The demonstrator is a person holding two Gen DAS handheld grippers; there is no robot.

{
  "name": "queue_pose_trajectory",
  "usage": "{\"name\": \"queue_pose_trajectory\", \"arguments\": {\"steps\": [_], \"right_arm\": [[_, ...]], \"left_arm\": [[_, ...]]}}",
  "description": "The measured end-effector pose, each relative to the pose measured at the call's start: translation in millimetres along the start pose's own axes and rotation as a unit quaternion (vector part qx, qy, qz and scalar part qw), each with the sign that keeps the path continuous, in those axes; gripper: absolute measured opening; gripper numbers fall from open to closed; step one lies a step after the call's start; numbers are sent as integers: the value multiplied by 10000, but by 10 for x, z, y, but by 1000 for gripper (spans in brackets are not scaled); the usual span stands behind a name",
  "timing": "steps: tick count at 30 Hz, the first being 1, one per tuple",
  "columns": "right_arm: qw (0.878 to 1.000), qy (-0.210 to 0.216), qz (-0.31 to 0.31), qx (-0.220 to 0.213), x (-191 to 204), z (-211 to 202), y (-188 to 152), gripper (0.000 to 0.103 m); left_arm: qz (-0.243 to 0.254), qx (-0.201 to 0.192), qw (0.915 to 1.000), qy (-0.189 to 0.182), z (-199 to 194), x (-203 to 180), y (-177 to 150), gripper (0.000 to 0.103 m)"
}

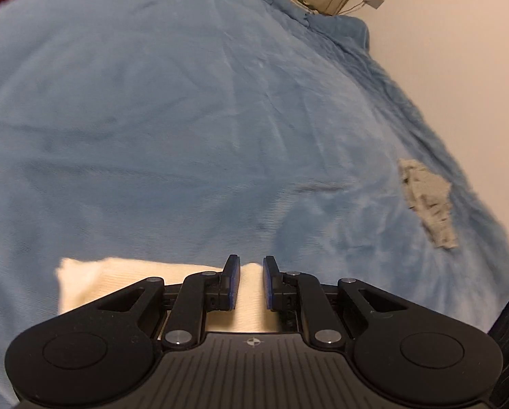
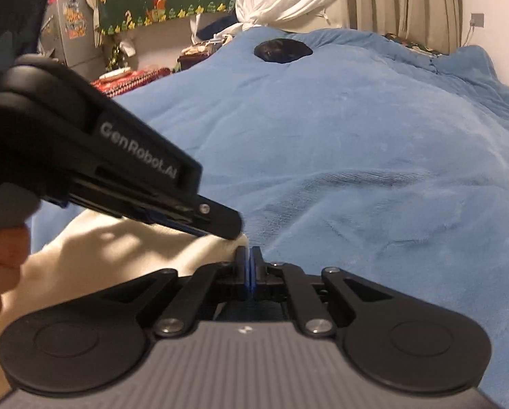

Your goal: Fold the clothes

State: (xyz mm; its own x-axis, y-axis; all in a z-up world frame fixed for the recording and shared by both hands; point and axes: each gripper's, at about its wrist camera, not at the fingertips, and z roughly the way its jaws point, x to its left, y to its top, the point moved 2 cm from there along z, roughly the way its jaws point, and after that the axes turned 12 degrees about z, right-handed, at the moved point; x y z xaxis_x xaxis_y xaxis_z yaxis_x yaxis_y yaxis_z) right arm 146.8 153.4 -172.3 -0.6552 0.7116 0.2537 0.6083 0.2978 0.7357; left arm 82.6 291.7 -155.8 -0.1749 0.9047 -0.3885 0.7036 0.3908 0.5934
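Blue blanket point(image 1: 186, 119) covers the bed, and the cream garment point(image 2: 94, 242) lies at its near edge, stretching leftward. Left tongs point(image 1: 251, 283) stand spread astride its corner; right tongs point(image 2: 248, 269) sit pressed together just beside that same corner, apparently pinching nothing.

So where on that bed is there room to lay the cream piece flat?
The blue blanket is bare between the black item far off and the grey cloth. It is crowded at the cream garment, where both grippers meet.
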Motion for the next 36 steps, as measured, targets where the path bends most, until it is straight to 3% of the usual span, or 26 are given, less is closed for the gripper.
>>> {"name": "queue_pose_trajectory", "arguments": {"steps": [7, 10, 13, 15, 21, 26, 29, 33, 36], "right_arm": [[9997, 161, 166, 57, -114, 157, 65, 4], [9996, 125, 206, -113, -131, 76, 67, 3], [9985, 96, 418, -345, -216, -67, 76, 4], [9979, 67, 500, -406, -259, -173, 74, 5], [9991, 281, 136, -291, -94, -441, -60, 5], [9983, 479, -282, -193, 188, -582, -159, 5], [9968, 613, -503, -73, 341, -489, -162, 4], [9975, 444, -541, -90, 357, -437, -125, 0], [9980, 278, -526, -195, 326, -455, -84, 4]], "left_arm": [[-395, -88, 9989, -231, -27, 62, -30, 13], [-577, -108, 9977, -345, 26, 63, -20, 13], [-902, -306, 9918, -857, -104, 118, -7, 13], [-898, -440, 9908, -917, -276, 139, -8, 13], [-561, -464, 9961, -491, -695, 261, -111, 13], [-637, -178, 9972, -339, -643, 515, -273, 12], [-529, -217, 9978, -321, -588, 553, -310, 10], [-193, -299, 9989, 311, -588, 621, -308, 8], [-560, -331, 9979, 73, -636, 787, -321, 5]]}}
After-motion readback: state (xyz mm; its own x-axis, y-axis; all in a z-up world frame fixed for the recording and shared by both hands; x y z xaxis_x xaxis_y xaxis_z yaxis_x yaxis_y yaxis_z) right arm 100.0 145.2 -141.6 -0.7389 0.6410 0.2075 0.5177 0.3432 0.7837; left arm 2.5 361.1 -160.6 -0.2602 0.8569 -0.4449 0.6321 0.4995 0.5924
